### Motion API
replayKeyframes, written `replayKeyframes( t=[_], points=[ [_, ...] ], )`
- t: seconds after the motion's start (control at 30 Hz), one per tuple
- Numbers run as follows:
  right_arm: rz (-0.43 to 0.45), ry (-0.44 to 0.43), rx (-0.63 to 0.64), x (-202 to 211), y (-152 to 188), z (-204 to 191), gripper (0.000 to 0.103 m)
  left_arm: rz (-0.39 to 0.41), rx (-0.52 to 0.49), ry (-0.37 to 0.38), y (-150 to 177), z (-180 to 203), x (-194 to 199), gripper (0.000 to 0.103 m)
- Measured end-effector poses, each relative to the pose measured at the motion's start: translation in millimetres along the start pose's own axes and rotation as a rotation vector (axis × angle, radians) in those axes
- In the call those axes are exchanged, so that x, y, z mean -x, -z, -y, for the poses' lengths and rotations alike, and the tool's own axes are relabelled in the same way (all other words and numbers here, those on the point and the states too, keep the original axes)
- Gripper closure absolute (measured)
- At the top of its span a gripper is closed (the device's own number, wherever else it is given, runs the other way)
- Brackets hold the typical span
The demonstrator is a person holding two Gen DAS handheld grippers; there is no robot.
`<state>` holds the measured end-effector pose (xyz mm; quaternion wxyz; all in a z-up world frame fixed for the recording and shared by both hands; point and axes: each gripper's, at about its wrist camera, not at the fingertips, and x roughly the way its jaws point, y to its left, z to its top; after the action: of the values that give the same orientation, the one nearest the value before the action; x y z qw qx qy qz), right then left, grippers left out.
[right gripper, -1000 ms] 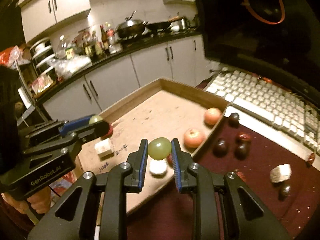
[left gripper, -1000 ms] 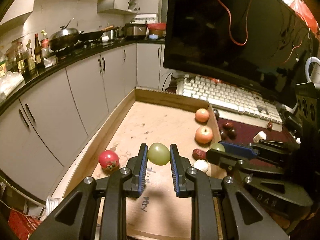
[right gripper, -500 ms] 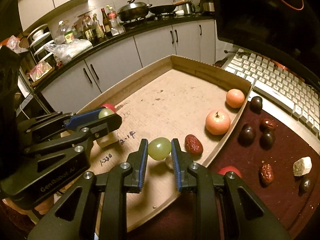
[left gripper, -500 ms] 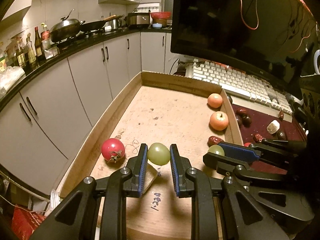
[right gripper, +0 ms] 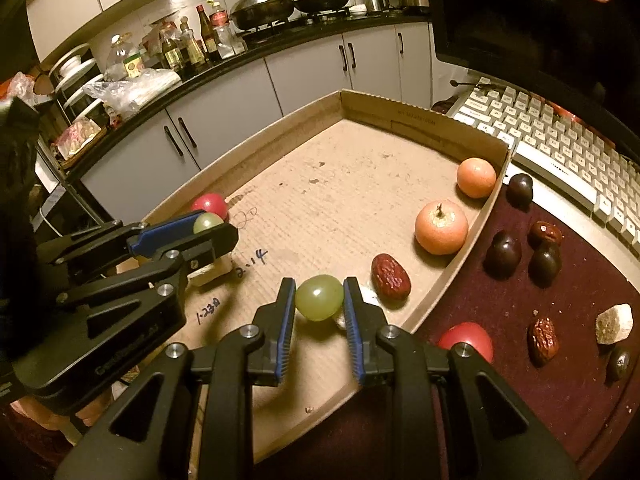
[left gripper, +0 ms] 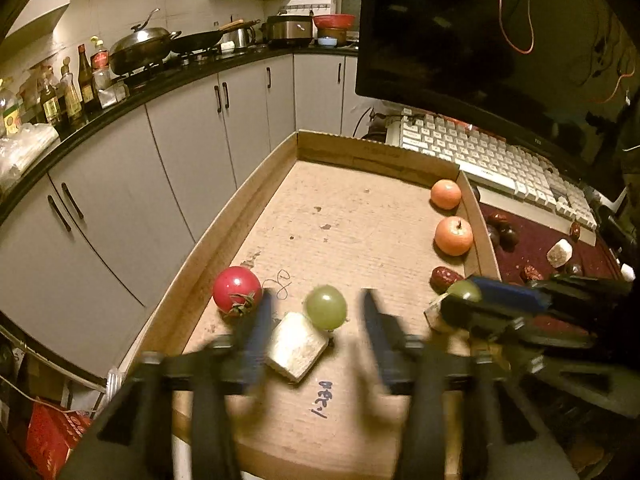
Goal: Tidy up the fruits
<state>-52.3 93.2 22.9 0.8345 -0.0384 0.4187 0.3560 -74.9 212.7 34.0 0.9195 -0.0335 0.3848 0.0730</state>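
My left gripper (left gripper: 316,320) is open, its fingers blurred and spread wide. A green grape (left gripper: 326,306) sits free between them, over a pale block (left gripper: 296,346) in the cardboard tray (left gripper: 256,196). My right gripper (right gripper: 319,300) is shut on a second green grape (right gripper: 319,297) just above the tray's front right part. In the right wrist view the left gripper (right gripper: 192,228) shows at the left with its grape (right gripper: 207,222). A red tomato (left gripper: 236,289), two orange fruits (left gripper: 453,235) and a red date (left gripper: 444,278) lie in the tray.
A dark red mat (right gripper: 560,280) right of the tray holds dark plums (right gripper: 502,254), dates (right gripper: 543,338), a red tomato (right gripper: 466,340) and a pale lump (right gripper: 614,322). A keyboard (right gripper: 560,148) and a monitor (left gripper: 480,40) stand behind. Kitchen cabinets (left gripper: 180,140) run along the left.
My left gripper has opened and let go of its grape, which now sits by the pale block. My right gripper still holds its grape and has come lower and nearer the tray.
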Motion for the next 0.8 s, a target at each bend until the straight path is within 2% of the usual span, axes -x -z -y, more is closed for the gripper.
replayKeyframes(
  t=[0.03, 0.07, 0.23, 0.37, 0.57, 0.8],
  points=[
    [0.020, -0.010, -0.009, 6.5, -1.0, 3.6, 0.077, 0.010, 0.001, -0.006, -0.6, 0.6, 2.0, 0.033],
    [0.040, -0.017, -0.017, 12.8, -1.8, 7.4, 0.077, 0.022, -0.001, -0.013, -1.3, 1.7, 4.5, 0.032],
    [0.148, -0.013, -0.063, 51.1, -3.1, 32.4, 0.077, 0.047, -0.015, -0.015, -5.0, 12.1, 13.2, 0.029],
    [0.226, 0.067, -0.138, 86.8, 5.2, 77.5, 0.076, 0.069, -0.049, -0.005, -6.4, 28.3, 19.7, 0.027],
    [0.270, 0.163, -0.297, 126.1, 37.0, 151.3, 0.076, 0.092, -0.135, 0.031, -5.7, 66.7, 27.7, 0.026],
    [0.266, 0.196, -0.378, 140.8, 67.3, 191.5, 0.076, 0.095, -0.243, 0.077, -2.0, 115.1, 31.8, 0.026]
  ],
)
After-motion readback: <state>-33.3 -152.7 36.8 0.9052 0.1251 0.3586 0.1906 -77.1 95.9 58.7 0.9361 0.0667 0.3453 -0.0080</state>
